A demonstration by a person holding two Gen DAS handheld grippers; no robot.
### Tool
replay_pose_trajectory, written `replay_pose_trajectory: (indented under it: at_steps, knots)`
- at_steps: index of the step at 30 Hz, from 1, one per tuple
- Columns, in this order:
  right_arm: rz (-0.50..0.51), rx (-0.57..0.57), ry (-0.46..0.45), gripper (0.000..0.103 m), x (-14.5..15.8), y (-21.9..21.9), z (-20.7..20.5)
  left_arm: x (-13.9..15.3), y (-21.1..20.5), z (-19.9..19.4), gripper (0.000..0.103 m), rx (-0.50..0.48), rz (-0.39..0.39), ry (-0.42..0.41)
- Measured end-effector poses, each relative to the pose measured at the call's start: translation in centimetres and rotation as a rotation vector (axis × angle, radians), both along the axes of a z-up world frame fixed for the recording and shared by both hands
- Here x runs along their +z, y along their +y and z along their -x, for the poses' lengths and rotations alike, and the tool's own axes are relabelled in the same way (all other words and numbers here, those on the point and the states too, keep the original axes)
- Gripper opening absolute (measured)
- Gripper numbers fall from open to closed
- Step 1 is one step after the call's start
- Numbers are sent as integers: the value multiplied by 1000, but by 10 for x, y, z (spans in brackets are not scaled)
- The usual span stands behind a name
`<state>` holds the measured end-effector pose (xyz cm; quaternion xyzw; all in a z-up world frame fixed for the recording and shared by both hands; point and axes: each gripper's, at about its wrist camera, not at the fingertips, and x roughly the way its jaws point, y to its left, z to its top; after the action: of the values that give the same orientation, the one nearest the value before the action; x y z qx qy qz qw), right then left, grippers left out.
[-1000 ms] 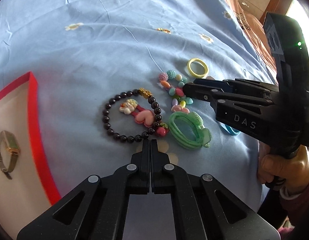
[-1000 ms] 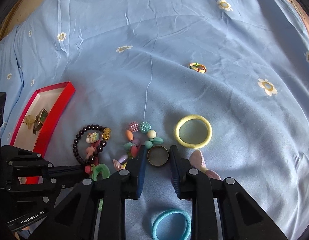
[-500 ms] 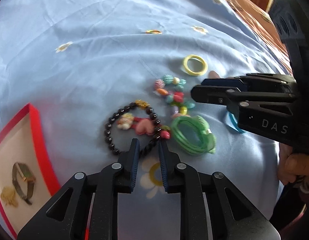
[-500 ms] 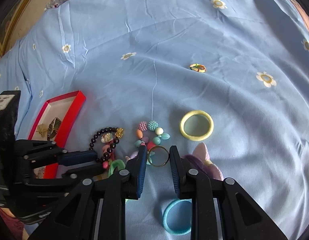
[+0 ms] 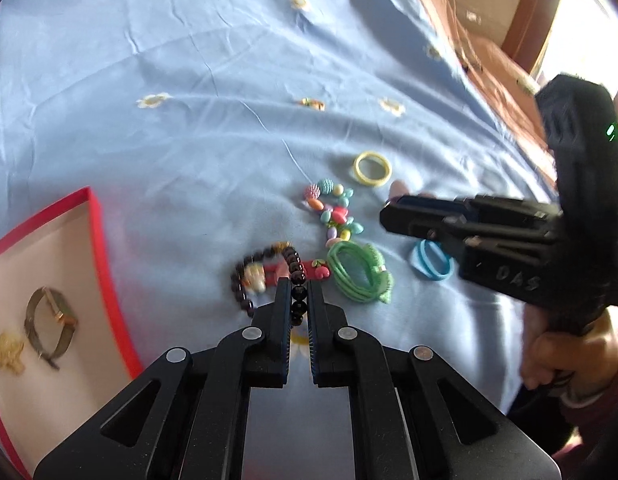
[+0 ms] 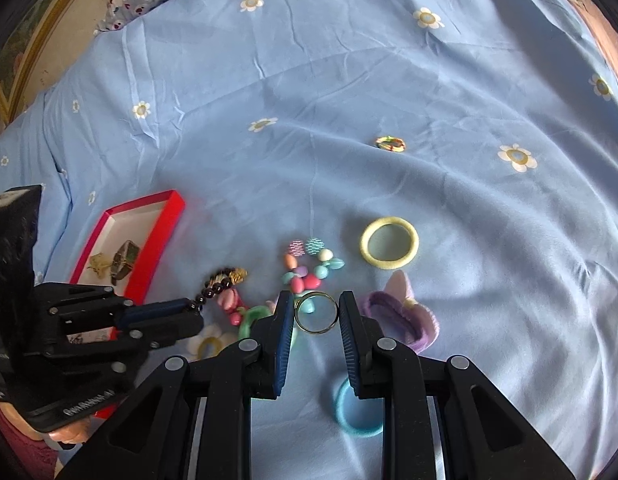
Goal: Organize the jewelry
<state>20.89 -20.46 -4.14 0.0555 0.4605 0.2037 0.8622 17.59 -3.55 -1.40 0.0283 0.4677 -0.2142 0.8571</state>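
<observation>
A dark bead bracelet [image 5: 240,286] lies on the blue flowered sheet, its near side raised. My left gripper [image 5: 299,286] is closing tight on those near beads, which show between its pads. The right wrist view shows the same gripper [image 6: 189,314] at the left, with the bracelet [image 6: 217,288] hanging off its tip. My right gripper [image 6: 315,300] is shut on a thin metal ring [image 6: 317,332], held flat between its pads above the sheet. The red box [image 5: 97,240] at the left holds a mesh watch [image 5: 49,320] and a gold piece [image 5: 7,350].
Loose on the sheet are a colourful bead bracelet [image 6: 309,270], a green hair tie [image 5: 359,276], a yellow hair tie [image 6: 365,245], a blue hair tie [image 6: 342,412], a purple scrunchie [image 6: 407,314] and a pink clip [image 5: 271,272]. A small coloured ring [image 6: 390,143] lies farther back.
My left gripper opened, slid over the near side of the dark bracelet, shut on it and rose. My right gripper rose slightly with the metal ring still in it.
</observation>
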Motion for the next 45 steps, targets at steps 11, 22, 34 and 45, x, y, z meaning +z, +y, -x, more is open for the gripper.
replay_pose_trajectory:
  at_steps: [11, 22, 34, 45]
  knots:
    - [-24, 71, -27, 23, 17, 30, 24, 34, 41, 37, 6, 95, 122, -46]
    - [-45, 172, -39, 23, 26, 80, 41, 48, 97, 64, 6, 217, 171, -72]
    - [-59, 277, -34, 23, 26, 133, 49, 40, 159, 81, 6, 359, 195, -71]
    - [-57, 372, -25, 23, 18, 192, 48, 30, 196, 77, 6, 421, 215, -55]
